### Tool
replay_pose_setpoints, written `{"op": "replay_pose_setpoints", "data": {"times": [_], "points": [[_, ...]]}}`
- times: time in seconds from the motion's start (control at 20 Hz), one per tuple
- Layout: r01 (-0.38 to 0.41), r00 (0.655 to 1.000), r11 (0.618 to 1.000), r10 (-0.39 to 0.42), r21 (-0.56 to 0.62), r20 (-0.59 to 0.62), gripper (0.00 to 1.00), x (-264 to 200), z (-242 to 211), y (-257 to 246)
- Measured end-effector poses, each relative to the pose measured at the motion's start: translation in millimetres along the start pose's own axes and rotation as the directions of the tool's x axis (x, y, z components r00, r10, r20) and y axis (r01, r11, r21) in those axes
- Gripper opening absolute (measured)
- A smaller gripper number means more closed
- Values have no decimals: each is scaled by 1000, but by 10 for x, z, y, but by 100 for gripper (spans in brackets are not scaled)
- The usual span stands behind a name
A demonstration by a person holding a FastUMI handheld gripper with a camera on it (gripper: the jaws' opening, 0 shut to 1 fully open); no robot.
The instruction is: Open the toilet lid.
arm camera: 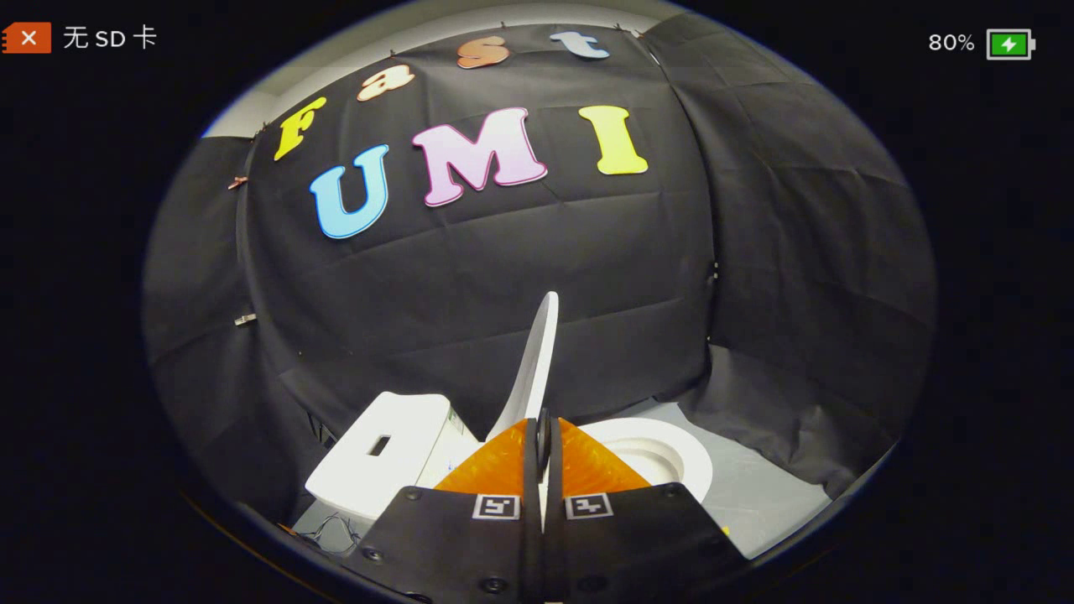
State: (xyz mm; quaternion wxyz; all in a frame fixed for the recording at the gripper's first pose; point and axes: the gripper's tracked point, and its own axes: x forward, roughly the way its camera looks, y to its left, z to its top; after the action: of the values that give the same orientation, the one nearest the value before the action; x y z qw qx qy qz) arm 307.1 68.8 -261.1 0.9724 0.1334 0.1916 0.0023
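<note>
Fingers (512, 466) of the tool (544, 445), orange with black tips, sit pressed close together and pinch the thin edge of the white toilet lid (537, 361), which stands raised almost upright, seen edge-on, rising just ahead of them. To the right of the lid lies the open white toilet seat (663, 449) with its bowl, and to the left sits the white tank (377, 457) with a dark slot in its top. Pale floor (763, 495) spreads beyond the seat.

No readable text is found on the scene's objects. Two square black-and-white coded markers (541, 506) are seen on the tool (544, 436), whose fingers are pressed together; they carry no letters.
</note>
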Motion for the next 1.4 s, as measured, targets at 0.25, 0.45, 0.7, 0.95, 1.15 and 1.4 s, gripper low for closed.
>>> {"op": "replay_pose_setpoints", "data": {"times": [0.25, 0.45, 0.7, 0.95, 1.15, 1.4], "points": [[-23, 999, 996, 26, -84, 32, 5, -54, 36, 464], [-19, 997, 987, 30, -157, 66, 6, -87, 48, 780], [15, 993, 960, 19, -281, 118, 5, -68, 39, 1116], [31, 989, 931, 25, -363, 147, 5, -50, -7, 1420], [17, 987, 919, 47, -393, 153, 5, -47, -46, 1634], [-7, 988, 917, 69, -398, 142, 5, -50, -100, 1845]]}}
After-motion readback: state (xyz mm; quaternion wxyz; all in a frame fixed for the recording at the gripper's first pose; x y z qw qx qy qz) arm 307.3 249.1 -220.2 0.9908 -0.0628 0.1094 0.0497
